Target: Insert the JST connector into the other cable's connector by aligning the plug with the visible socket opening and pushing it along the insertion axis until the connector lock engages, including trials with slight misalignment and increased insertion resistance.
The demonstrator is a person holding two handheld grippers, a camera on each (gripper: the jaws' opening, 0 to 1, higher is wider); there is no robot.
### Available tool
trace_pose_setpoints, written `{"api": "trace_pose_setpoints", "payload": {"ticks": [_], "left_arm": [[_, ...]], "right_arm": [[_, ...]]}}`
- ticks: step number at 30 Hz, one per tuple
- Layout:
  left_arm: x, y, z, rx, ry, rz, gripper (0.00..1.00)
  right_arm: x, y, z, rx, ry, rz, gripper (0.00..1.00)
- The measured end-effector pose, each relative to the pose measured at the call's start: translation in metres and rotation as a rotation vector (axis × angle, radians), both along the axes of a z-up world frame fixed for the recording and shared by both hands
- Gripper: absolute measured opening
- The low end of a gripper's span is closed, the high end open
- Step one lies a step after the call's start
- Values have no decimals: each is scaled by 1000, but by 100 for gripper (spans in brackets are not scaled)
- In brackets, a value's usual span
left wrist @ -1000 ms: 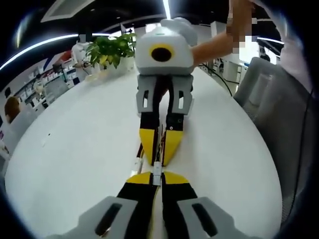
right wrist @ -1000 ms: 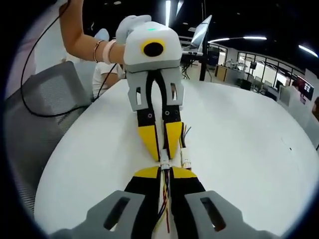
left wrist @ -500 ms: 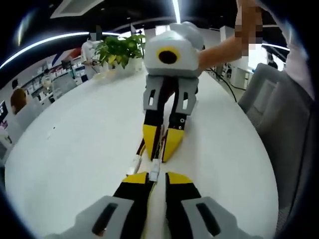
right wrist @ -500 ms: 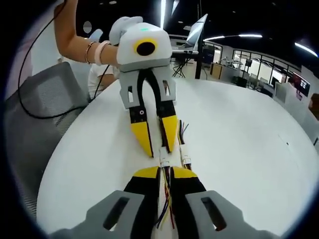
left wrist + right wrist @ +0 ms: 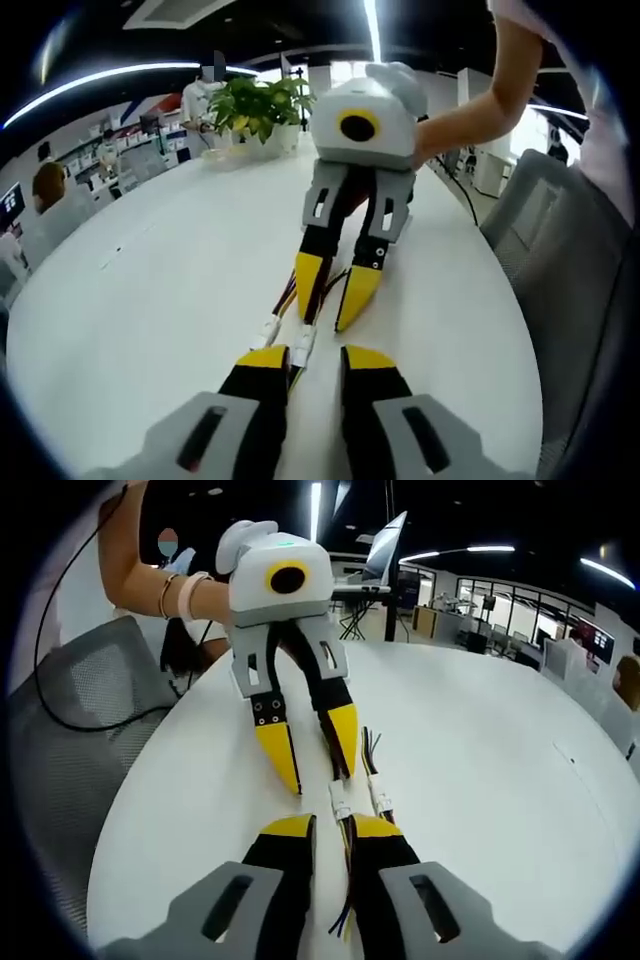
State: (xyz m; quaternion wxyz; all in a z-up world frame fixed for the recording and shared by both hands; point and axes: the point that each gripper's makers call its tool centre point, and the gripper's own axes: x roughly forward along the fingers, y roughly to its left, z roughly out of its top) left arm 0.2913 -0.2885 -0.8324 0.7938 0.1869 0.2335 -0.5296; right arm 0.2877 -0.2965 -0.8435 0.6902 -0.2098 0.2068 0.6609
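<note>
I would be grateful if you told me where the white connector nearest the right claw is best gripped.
Probably grip the white connector by its plastic body, across its two side faces, not the wires. Come in from its wire end with the right claw, whose open jaws straddle those wires; it lies flat on the table.

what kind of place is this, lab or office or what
Most likely an open-plan office or lab floor: a big white table with a potted plant, a grey mesh chair, ceiling strip lights, and rows of desks beyond.
</note>
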Motion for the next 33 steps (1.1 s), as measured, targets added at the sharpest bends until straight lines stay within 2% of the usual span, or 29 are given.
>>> {"api": "trace_pose_setpoints", "payload": {"ticks": [10, 13, 19, 25, 33], "left_arm": [[-5, 5, 3, -18, 31, 43, 19], [-11, 4, 6, -49, 64, 50, 20], [-7, 8, 20, -109, 43, 115, 22], [-13, 11, 18, -87, 53, 128, 24], [-21, 11, 20, -100, 56, 151, 30]], "right_arm": [[-1, -5, 8, 12, 3, -51, 16], [1, -7, 9, 14, 7, -69, 18], [2, -9, 11, 9, 13, -89, 20], [4, -11, 12, 19, 36, -118, 24], [2, -15, 19, 40, 52, -161, 28]]}}
